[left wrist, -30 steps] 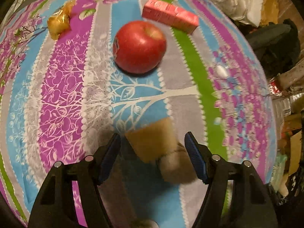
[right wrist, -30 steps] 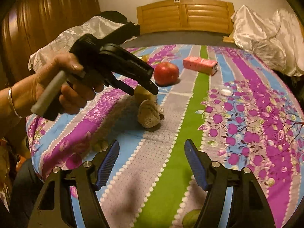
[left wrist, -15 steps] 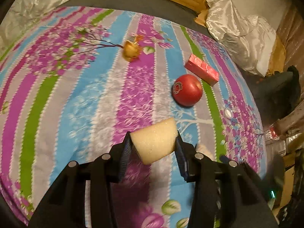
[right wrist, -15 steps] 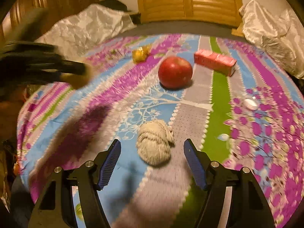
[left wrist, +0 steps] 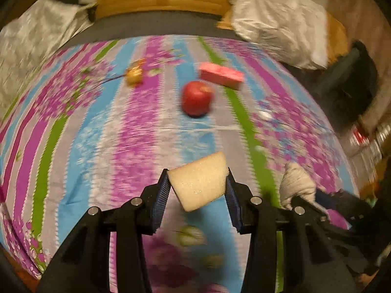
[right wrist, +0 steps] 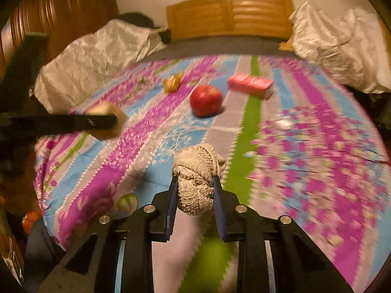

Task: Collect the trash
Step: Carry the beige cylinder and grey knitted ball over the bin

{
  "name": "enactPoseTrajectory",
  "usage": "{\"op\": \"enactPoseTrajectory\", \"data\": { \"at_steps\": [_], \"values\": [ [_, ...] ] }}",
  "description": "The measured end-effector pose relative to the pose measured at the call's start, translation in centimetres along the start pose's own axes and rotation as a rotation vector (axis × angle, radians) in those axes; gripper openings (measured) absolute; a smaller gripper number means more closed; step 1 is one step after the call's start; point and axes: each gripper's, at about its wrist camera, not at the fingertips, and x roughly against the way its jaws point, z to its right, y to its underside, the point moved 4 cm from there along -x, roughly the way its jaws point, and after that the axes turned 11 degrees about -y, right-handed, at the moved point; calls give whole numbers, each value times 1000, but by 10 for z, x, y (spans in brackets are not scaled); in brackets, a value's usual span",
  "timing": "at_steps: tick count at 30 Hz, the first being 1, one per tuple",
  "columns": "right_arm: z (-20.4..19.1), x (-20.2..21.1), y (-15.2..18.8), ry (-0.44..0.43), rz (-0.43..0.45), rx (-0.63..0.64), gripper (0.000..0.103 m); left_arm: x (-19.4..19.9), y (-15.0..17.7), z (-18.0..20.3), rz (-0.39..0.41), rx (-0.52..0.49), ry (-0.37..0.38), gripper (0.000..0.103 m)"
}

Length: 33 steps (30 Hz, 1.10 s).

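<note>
Left hand-held gripper clamped on sponge block, right hand-held gripper just closed on rag wad; keep both squeezes firm while lifting clear of the bed.

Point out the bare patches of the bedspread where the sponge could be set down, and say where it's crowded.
Free: the wide left side of the bedspread, left of the wrapper, and the near middle strip in front of the apple. Crowded: the far centre, where wrapper, apple and pink box sit close. Both grippers are full: left holds the sponge, right the rag.
</note>
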Motion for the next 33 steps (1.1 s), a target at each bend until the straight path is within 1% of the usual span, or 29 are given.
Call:
{"op": "enactPoseTrajectory", "data": {
  "at_steps": [2, 4, 8, 9, 11, 14, 17, 18, 20, 23, 26, 28, 30, 32, 33],
  "values": [
    [0, 36, 2, 25, 46, 1, 28, 14, 4, 30, 32, -49, 20, 41],
    [2, 79, 4, 69, 95, 15, 28, 26, 5, 56, 63, -86, 45, 42],
    [15, 152, 7, 150, 162, 0, 28, 54, 7, 124, 107, -177, 146, 42],
    [23, 179, 10, 191, 187, -17, 28, 60, 7, 139, 116, -199, 164, 42],
    [37, 222, 19, 258, 223, -50, 28, 74, 8, 175, 130, -252, 215, 42],
    [60, 277, 36, 357, 257, -112, 28, 96, 13, 237, 164, -353, 286, 42],
    [89, 339, 63, 481, 285, -204, 28, 115, 24, 294, 181, -449, 362, 42],
    [102, 365, 76, 536, 295, -252, 28, 120, 29, 314, 184, -480, 387, 42],
    [118, 403, 97, 628, 309, -309, 28, 131, 41, 353, 192, -551, 437, 42],
    [137, 446, 129, 764, 309, -378, 28, 144, 59, 401, 205, -650, 489, 42],
    [151, 483, 170, 862, 309, -463, 28, 154, 80, 444, 219, -742, 534, 42],
    [158, 502, 201, 949, 278, -505, 28, 156, 91, 465, 207, -781, 563, 42],
    [165, 513, 223, 983, 262, -544, 28, 157, 106, 487, 192, -828, 584, 42],
    [171, 519, 249, 996, 257, -591, 28, 159, 120, 505, 179, -872, 601, 42],
    [173, 518, 255, 1003, 253, -600, 28, 160, 128, 514, 170, -892, 612, 42]
  ]
}}
